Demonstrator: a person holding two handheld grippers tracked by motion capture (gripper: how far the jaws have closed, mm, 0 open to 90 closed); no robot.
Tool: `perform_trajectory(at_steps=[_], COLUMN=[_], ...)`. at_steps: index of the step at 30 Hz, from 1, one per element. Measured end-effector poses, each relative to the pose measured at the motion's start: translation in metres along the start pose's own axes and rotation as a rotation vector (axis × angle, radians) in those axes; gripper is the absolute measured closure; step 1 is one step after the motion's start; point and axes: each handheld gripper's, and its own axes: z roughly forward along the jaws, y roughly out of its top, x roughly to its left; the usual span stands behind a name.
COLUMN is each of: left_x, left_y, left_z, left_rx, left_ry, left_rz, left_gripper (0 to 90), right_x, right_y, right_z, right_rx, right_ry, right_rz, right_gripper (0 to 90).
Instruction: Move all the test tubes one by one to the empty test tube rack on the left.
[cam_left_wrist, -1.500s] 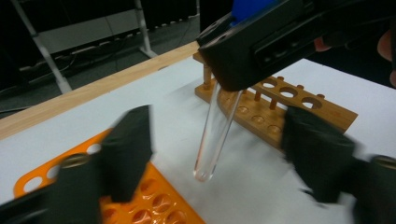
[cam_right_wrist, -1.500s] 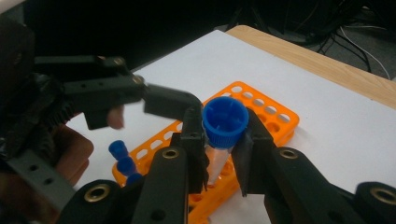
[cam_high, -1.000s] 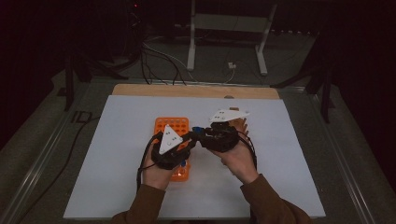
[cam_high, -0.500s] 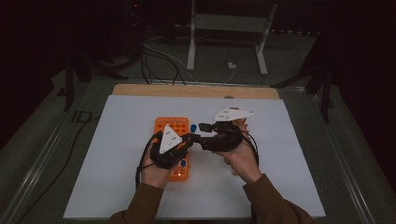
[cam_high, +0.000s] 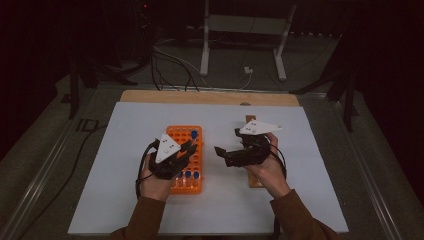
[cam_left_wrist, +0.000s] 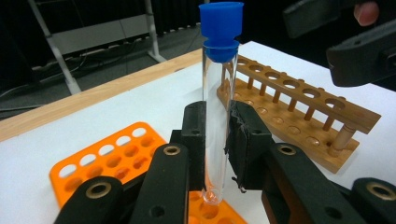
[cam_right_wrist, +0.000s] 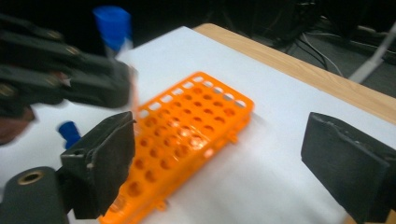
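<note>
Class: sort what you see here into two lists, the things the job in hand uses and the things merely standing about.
In use:
left gripper, shut on the blue-capped test tube
right gripper, open
orange rack
wooden rack

Standing about:
metal stand
cables on the floor

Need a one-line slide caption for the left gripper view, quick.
Left gripper clamps a clear, blue-capped test tube upright above the orange rack, wooden rack behind.

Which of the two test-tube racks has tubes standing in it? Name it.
The orange plastic rack under the left tongs: blue-capped tubes stand in its holes. The wooden rack beside it has bare holes along the stretch in the left gripper view.
</note>
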Motion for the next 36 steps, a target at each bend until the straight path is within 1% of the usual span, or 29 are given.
perform_trajectory(at_steps=[4,8,11,14,19,26,30,33,36], left_x=[0.008,0.013,0.018,0.022,0.025,0.027,0.028,0.028,0.028], left_y=[-0.003,-0.009,-0.014,-0.018,-0.023,-0.026,-0.027,-0.028,-0.030], left_z=[-0.009,-0.016,-0.021,-0.025,-0.029,-0.034,-0.038,-0.041,-0.043], left_rx=[-0.006,-0.011,-0.014,-0.010,-0.012,-0.014,-0.018,-0.019,-0.021], left_ry=[0.014,0.028,0.035,0.045,0.052,0.055,0.055,0.051,0.047], left_rz=[-0.014,-0.031,-0.047,-0.063,-0.079,-0.080,-0.079,-0.082,-0.086], left_gripper=[77.5,77.4,77.5,77.5,77.4,77.4,77.4,77.4,77.4], right_x=[-0.008,-0.014,-0.020,-0.024,-0.028,-0.032,-0.036,-0.037,-0.039], right_y=[-0.009,-0.018,-0.024,-0.030,-0.038,-0.043,-0.046,-0.050,-0.056], right_z=[-0.002,-0.006,-0.008,-0.011,-0.013,-0.018,-0.021,-0.023,-0.025], right_rx=[0.007,0.019,0.019,0.017,0.018,0.013,0.003,0.004,0.000], right_ry=[-0.029,-0.076,-0.110,-0.120,-0.126,-0.137,-0.154,-0.182,-0.186], right_rz=[0.008,-0.003,0.003,0.025,0.039,0.058,0.070,0.070,0.088], right_gripper=[4.2,2.6,1.8,1.8,1.7,0.9,0.9,0.9,0.9])
